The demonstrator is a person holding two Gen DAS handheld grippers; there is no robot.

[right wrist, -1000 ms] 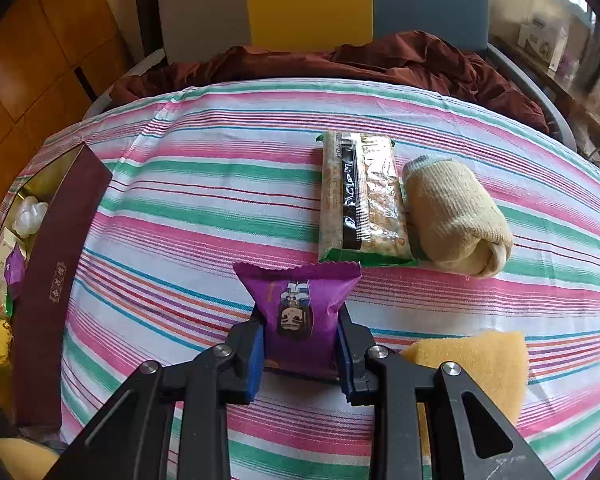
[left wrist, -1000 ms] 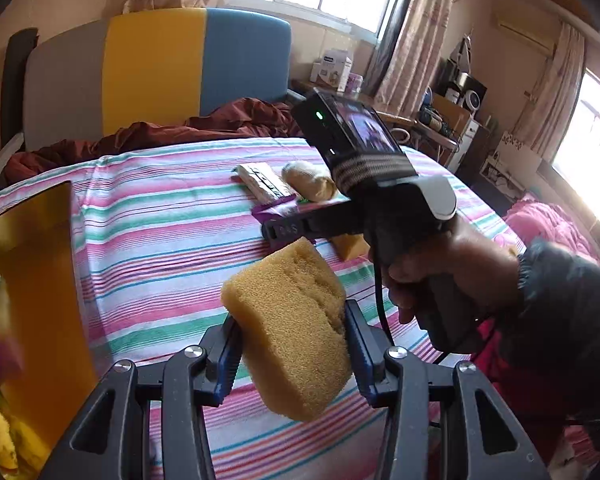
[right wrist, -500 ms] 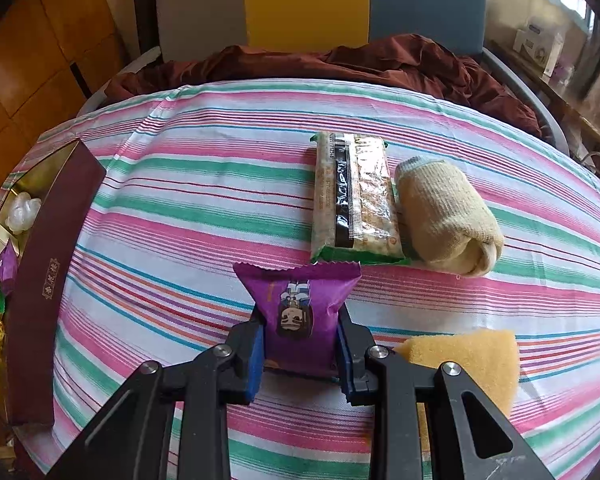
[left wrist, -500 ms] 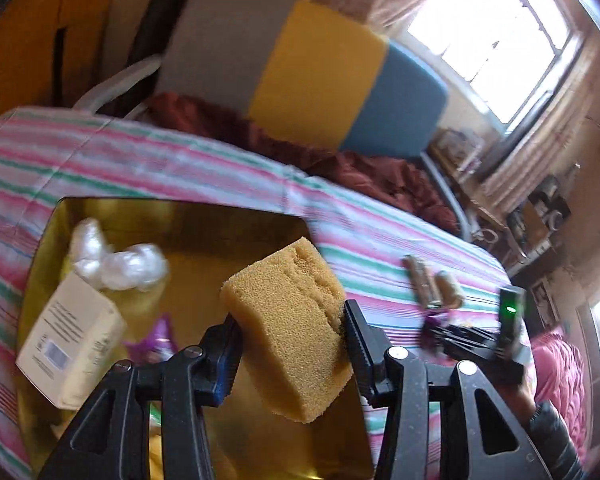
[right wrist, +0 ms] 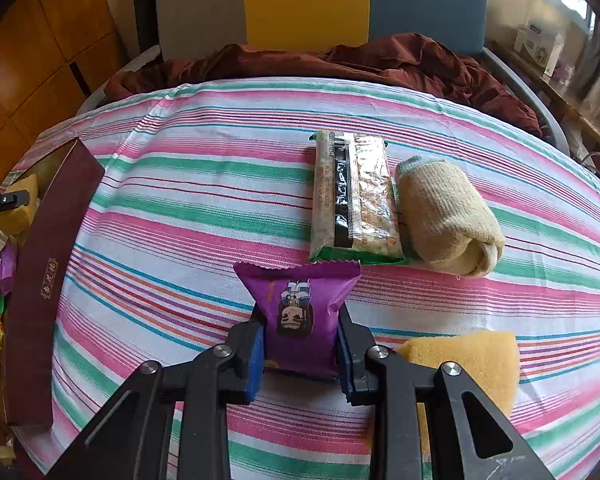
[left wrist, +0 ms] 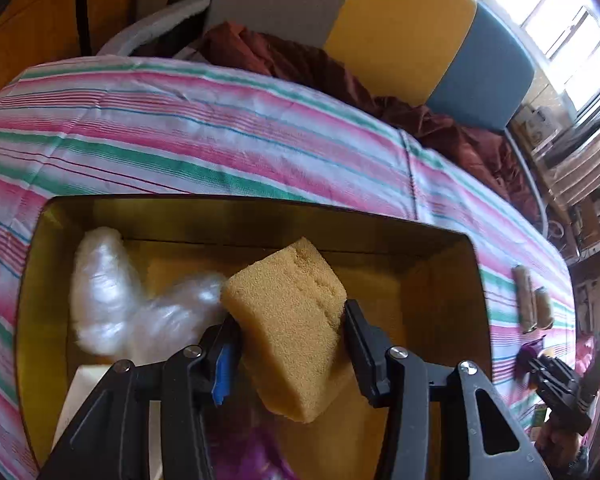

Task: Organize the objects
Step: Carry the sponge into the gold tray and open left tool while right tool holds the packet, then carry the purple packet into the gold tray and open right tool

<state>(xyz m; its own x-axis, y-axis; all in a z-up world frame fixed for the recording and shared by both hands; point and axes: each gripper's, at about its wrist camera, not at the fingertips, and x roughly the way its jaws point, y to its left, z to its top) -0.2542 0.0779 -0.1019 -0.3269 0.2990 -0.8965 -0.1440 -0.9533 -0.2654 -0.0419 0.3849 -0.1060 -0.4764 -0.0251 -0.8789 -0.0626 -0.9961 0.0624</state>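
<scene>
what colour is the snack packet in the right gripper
Purple, with a small cartoon figure printed on the snack packet; clearest in the right wrist view.

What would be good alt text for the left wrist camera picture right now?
The left gripper holds a yellow sponge above an open box with a gold lining, its jaws just eased wider. Crumpled clear plastic lies inside the box, which sits on a striped bedsheet.

- A striped cloth (right wrist: 220, 184) in pink, green and white covers the bed.
- A crumpled maroon blanket (right wrist: 380, 60) lies at its far edge.
- Behind it stands a headboard (right wrist: 306, 0) in grey, yellow and blue panels.
- Wooden panelling (right wrist: 40, 48) lines the left wall.
- A bright window (left wrist: 572, 24) shows at the upper right.
</scene>
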